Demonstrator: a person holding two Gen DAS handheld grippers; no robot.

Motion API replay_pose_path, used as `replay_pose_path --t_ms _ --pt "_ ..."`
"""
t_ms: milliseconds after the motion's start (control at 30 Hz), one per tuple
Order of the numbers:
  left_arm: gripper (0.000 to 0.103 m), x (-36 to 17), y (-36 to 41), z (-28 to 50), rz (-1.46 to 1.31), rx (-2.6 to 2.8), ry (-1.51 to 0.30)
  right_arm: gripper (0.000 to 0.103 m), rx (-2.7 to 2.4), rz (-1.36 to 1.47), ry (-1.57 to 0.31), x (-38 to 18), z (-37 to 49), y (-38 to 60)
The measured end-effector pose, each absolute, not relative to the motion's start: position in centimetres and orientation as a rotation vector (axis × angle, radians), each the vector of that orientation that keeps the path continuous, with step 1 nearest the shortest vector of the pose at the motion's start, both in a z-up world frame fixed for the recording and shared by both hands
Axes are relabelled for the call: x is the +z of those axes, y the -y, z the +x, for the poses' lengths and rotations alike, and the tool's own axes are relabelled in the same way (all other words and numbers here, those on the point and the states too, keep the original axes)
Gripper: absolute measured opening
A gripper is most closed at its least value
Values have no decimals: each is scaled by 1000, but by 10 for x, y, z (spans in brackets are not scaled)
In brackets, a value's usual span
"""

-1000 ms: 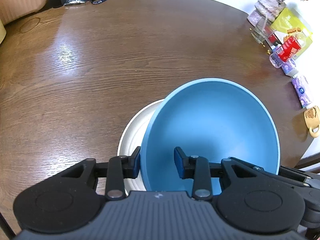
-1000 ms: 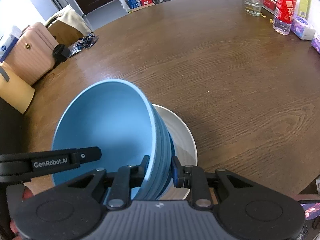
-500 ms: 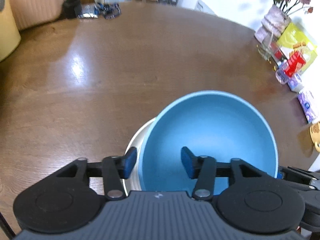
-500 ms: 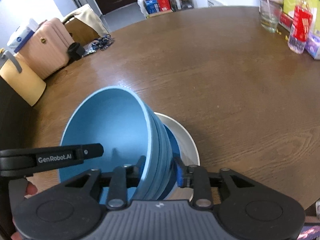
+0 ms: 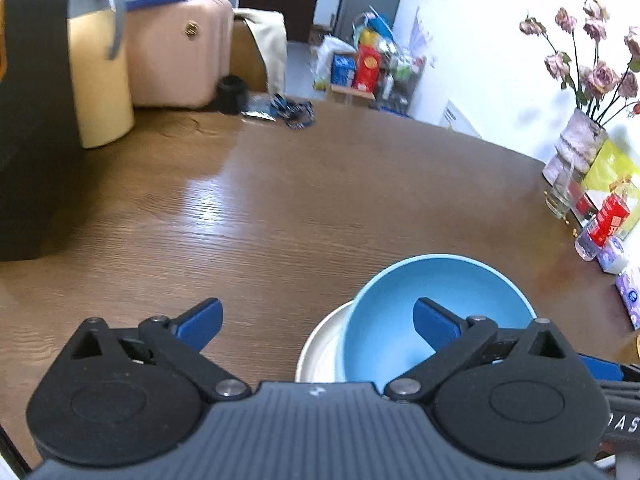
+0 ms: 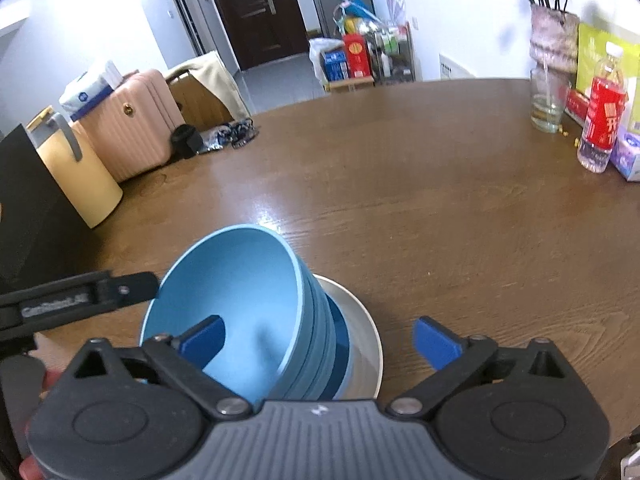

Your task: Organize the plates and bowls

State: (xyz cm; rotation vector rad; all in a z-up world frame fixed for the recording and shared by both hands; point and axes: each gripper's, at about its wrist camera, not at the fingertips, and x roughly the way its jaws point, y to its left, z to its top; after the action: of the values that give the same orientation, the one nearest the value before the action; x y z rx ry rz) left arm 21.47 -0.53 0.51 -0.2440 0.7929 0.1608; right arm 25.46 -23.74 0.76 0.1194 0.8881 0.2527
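A stack of blue bowls [image 6: 256,312] stands on a white plate [image 6: 362,336] on the brown wooden table [image 6: 440,216]. It also shows in the left wrist view [image 5: 400,320], on the same plate [image 5: 320,348]. My left gripper [image 5: 316,320] is open and empty, its jaws wide apart, with the right finger over the top bowl. My right gripper [image 6: 318,338] is open and empty, its jaws spread to either side of the stack's right wall. Neither gripper holds the bowls.
A yellow jug [image 6: 76,168] and a black box [image 5: 32,128] stand at the table's left. A vase [image 6: 554,40], a glass [image 6: 548,100], a red-labelled bottle [image 6: 604,116] and tissue packs [image 6: 630,156] line the right edge. A lanyard [image 5: 296,110] lies at the far side.
Both grippers let go of the bowl rim and opened wide. Both pulled back and tilted up. The bowl stack settled on the plate.
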Motion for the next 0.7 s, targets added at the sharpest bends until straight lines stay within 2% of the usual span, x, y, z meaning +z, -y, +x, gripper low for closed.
replay_pose_path --t_ms 700 --pt "103 41 -14 95 -149 143 -607 103 145 51 -622 36 132 216"
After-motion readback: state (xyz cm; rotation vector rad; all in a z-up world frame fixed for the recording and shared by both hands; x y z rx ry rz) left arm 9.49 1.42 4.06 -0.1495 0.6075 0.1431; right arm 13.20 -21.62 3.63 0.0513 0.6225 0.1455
